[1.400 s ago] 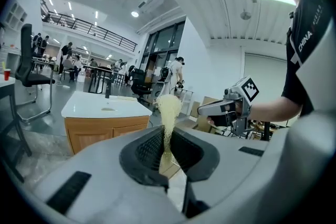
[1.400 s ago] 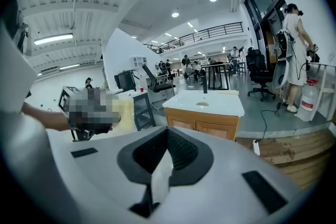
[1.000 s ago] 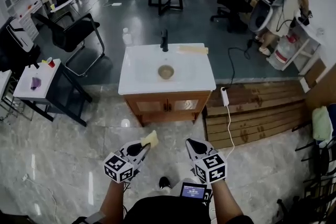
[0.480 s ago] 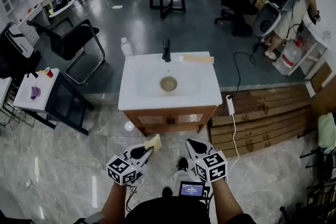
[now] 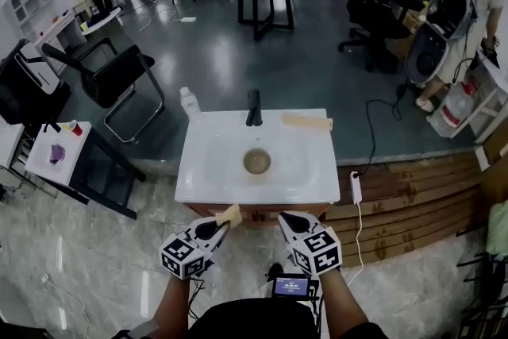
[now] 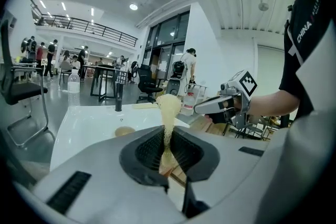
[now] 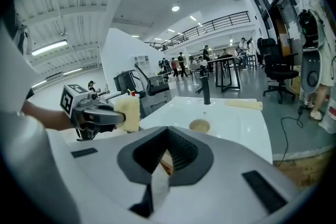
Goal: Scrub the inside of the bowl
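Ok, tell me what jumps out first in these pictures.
A white sink cabinet stands mid-floor in an open office, with a brownish bowl in its basin in front of the black faucet. Up close, the left gripper clamps a yellow sponge; the right gripper is shut and empty.

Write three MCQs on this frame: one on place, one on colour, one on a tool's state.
1. Where is the bowl?
A. in the sink basin
B. on the floor
C. on the black chair

2. What colour is the sponge?
A. blue
B. pale yellow
C. green

3. What state is the left tool in?
A. open, empty
B. shut on the bowl
C. shut on the sponge

Key:
1 A: the head view shows it mid-basin, in front of the faucet.
2 B: it looks pale yellow in the head view and the right gripper view.
3 C: the left gripper view shows the jaws pressed on the sponge.
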`<state>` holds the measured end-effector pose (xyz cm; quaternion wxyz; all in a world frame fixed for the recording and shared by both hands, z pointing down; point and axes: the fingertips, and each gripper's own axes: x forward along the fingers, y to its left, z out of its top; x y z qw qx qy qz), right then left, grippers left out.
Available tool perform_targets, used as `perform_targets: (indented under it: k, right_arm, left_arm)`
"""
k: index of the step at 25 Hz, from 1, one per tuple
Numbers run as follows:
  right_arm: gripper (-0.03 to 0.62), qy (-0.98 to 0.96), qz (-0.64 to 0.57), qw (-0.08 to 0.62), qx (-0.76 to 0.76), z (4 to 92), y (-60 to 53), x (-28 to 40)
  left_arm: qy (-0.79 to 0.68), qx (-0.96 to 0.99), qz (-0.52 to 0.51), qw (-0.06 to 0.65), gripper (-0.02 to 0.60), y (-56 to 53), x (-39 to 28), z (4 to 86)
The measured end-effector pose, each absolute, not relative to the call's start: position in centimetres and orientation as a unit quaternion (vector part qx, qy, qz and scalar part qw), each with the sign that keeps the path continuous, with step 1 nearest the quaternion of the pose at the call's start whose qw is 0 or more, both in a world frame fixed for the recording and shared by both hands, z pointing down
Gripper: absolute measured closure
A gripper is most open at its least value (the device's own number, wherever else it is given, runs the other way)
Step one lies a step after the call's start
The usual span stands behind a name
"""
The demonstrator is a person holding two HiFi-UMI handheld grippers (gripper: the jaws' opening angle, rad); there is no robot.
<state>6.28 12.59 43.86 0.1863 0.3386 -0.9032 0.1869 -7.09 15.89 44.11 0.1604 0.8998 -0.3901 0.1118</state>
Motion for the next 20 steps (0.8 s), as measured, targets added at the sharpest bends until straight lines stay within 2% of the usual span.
perform_targets:
  k: [10, 20]
  right_arm:
    - [0.586, -0.910, 0.185, 0.209, 0.307, 45.1, 5.5, 5.8]
    - [0.586, -0.893, 0.205, 0.209, 0.342, 45.8, -0.5, 3.7]
  left_arm:
    - [-0.413, 0.885, 0.133, 0.170, 0.554, 9.1, -7.8, 45.2]
    - [-0.376, 0.898, 0.147, 0.173, 0.554, 1.8, -10.3, 46.0]
